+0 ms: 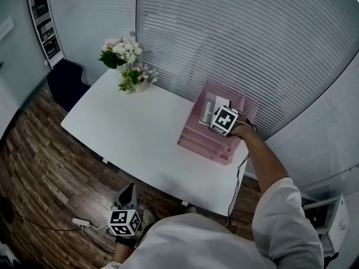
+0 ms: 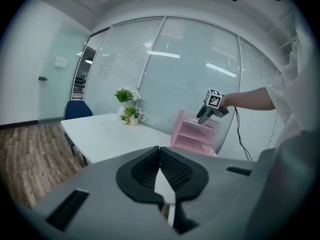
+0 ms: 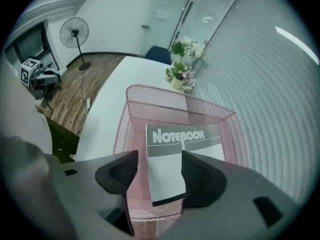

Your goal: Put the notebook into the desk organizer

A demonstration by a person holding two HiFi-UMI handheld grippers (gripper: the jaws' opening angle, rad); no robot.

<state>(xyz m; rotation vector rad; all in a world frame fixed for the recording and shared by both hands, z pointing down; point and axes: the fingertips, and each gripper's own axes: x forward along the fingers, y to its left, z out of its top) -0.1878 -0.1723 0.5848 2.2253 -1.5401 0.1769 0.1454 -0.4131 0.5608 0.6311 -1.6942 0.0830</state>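
A grey-and-white notebook (image 3: 175,149) lies flat in the top tray of the pink mesh desk organizer (image 3: 150,96), its printed title facing up. My right gripper (image 3: 159,159) hovers just above it, jaws open and wide apart, and the pads do not press on the notebook. The head view shows this gripper (image 1: 220,118) over the organizer (image 1: 205,142) at the table's far right, with the notebook (image 1: 208,106) partly hidden beneath it. My left gripper (image 2: 160,151) is shut and empty, hanging low beside the person (image 1: 128,198) above the floor.
The white table (image 1: 134,133) carries flower pots (image 1: 128,63) at its far left corner. A blue chair (image 1: 66,83) stands beyond that corner. Blinds run close behind the organizer. A power strip (image 1: 81,222) lies on the wooden floor, and a standing fan (image 3: 75,34) is farther off.
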